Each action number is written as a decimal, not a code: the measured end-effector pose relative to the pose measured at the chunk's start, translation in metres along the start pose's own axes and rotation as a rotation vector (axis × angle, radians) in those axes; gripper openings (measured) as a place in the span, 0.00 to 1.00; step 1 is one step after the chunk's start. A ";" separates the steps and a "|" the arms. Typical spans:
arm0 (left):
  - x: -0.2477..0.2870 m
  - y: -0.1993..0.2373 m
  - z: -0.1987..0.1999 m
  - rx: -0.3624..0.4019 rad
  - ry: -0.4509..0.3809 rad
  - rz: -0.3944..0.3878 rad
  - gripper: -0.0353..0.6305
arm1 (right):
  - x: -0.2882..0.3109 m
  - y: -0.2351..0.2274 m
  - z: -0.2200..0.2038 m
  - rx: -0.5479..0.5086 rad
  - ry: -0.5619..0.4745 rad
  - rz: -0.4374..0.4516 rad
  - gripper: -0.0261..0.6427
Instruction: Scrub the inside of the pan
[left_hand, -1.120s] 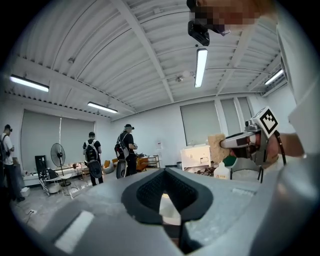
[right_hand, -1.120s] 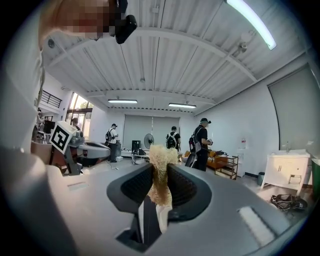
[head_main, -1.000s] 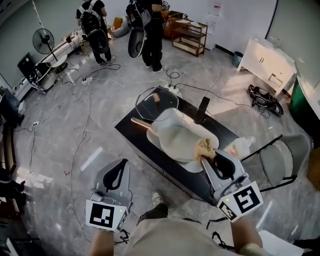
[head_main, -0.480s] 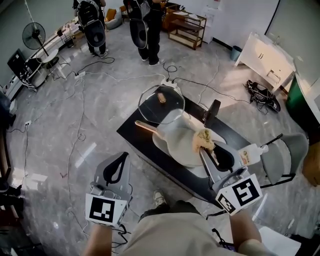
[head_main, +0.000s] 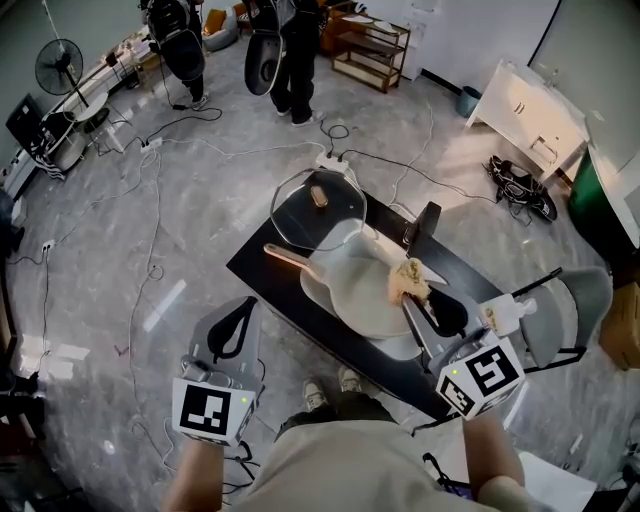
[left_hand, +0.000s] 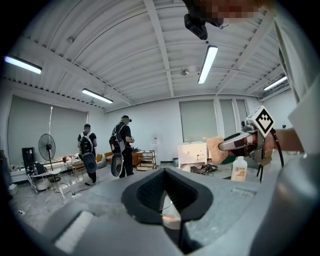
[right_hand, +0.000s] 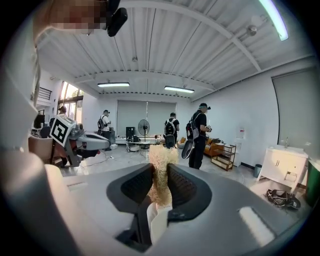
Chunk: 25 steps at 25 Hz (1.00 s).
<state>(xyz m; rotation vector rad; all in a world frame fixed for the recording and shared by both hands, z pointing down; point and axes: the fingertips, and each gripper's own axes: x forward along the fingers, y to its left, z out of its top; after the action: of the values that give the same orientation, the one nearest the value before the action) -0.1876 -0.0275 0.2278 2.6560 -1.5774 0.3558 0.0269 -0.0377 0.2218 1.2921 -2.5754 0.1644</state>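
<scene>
A pale pan (head_main: 358, 290) with a wooden handle (head_main: 284, 254) lies on a low black table (head_main: 262, 268). My right gripper (head_main: 413, 298) is shut on a straw-coloured scrubber (head_main: 411, 277) over the pan's right part; whether it touches the pan is unclear. In the right gripper view the scrubber (right_hand: 160, 167) stands between the jaws of the right gripper (right_hand: 160, 186). My left gripper (head_main: 239, 312) hangs off the table's near left side, shut and holding nothing. The left gripper view shows the left gripper (left_hand: 166, 196) with its jaws together.
A glass lid (head_main: 320, 205) lies at the table's far end, beside a black upright object (head_main: 424, 225). A detergent bottle (head_main: 497, 314) and a folding chair (head_main: 562, 310) are at the right. Cables (head_main: 150, 270) run across the floor. People (head_main: 290, 45) stand at the back.
The head view has shifted a little. My right gripper keeps the scrubber over the pan's right side, nudged slightly inward. The left gripper has stayed where it was.
</scene>
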 end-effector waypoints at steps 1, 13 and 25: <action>0.004 0.000 -0.002 -0.005 0.008 0.001 0.06 | 0.004 -0.002 -0.004 0.010 0.015 0.015 0.18; 0.073 -0.010 -0.027 -0.002 0.123 -0.019 0.06 | 0.066 -0.042 -0.059 0.096 0.132 0.109 0.18; 0.135 -0.015 -0.080 0.010 0.244 -0.056 0.06 | 0.128 -0.047 -0.148 0.118 0.320 0.244 0.18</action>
<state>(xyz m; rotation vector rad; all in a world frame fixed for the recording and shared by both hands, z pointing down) -0.1267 -0.1250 0.3357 2.5411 -1.4292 0.6581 0.0172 -0.1329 0.3989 0.8948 -2.4619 0.5309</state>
